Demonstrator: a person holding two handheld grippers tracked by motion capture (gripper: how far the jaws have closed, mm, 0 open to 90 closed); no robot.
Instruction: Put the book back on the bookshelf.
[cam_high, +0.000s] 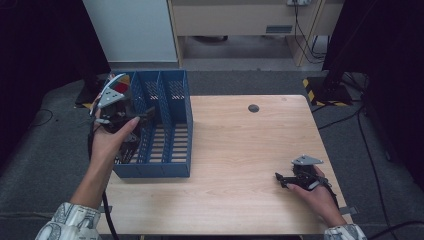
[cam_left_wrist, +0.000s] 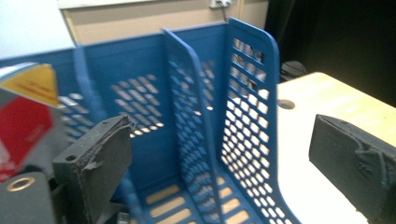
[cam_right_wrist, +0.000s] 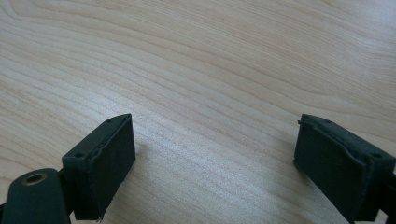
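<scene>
Blue rack (cam_left_wrist: 205, 126) stands between wide-open, empty left tongs (cam_left_wrist: 219, 158)

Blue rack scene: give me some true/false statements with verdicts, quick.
1. The blue file rack stands on the wooden table's left part. True.
2. The left gripper is clamped on a rack divider. False: its jaws stand open, nothing pressed between them.
3. The right gripper is open over bare wood. True.
4. A red and yellow item lies beside the right gripper. False: it is at the rack's leftmost slot, by the left gripper.
</scene>
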